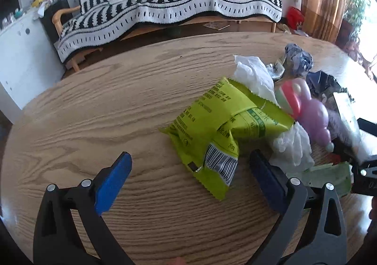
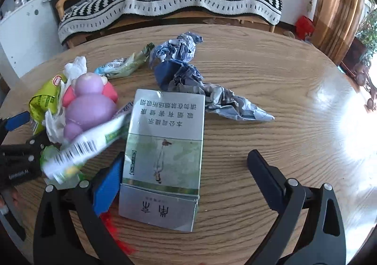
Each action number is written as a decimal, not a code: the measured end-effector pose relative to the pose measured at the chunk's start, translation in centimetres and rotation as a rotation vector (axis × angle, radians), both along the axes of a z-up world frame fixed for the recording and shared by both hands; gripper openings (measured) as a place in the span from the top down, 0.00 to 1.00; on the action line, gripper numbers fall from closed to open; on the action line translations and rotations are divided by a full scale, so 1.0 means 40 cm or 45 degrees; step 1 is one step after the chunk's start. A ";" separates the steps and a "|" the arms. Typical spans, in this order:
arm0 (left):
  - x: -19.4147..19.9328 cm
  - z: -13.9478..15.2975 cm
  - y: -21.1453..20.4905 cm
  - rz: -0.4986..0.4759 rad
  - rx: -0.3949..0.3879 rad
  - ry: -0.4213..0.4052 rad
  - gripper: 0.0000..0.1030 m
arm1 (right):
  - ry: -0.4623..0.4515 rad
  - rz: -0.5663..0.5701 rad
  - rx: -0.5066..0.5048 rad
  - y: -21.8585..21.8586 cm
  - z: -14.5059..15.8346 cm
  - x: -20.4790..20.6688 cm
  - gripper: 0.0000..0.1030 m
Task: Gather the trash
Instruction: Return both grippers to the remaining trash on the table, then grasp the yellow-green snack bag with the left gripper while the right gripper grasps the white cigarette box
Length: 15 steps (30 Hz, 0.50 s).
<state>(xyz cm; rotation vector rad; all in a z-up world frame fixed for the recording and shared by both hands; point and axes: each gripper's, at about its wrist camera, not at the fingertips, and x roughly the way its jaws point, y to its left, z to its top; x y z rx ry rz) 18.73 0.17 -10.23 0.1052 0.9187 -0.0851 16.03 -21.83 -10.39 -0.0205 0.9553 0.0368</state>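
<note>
On the round wooden table [image 1: 94,111] lies a heap of trash. In the left wrist view a lime-green snack bag [image 1: 219,123] lies just ahead of my open left gripper [image 1: 190,166], its barcode corner between the blue pads without touching them. Behind it are white crumpled tissue [image 1: 254,76] and a purple and pink toy figure [image 1: 308,109]. In the right wrist view a silver cigarette pack [image 2: 162,159] lies flat between the spread fingers of my open right gripper [image 2: 186,166]. Crumpled blue-grey paper [image 2: 188,76] lies beyond it.
A green-white wrapper with a barcode [image 2: 82,147] and a small sachet [image 2: 122,65] lie left of the pack. The left gripper [image 2: 16,144] shows at the right view's left edge. A sofa with a striped blanket [image 1: 165,5] stands behind the table, a white cabinet [image 1: 21,57] at left.
</note>
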 end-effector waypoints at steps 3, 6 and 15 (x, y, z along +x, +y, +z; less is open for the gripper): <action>0.014 -0.006 0.008 -0.001 -0.048 0.020 0.06 | -0.015 -0.004 0.002 -0.024 -0.003 -0.006 0.07; 0.024 -0.005 0.003 -0.004 -0.047 0.022 0.06 | -0.018 0.008 0.004 -0.035 -0.005 -0.012 0.06; 0.034 -0.004 -0.002 -0.003 -0.050 0.022 0.06 | -0.016 0.044 0.011 -0.038 -0.002 -0.013 0.05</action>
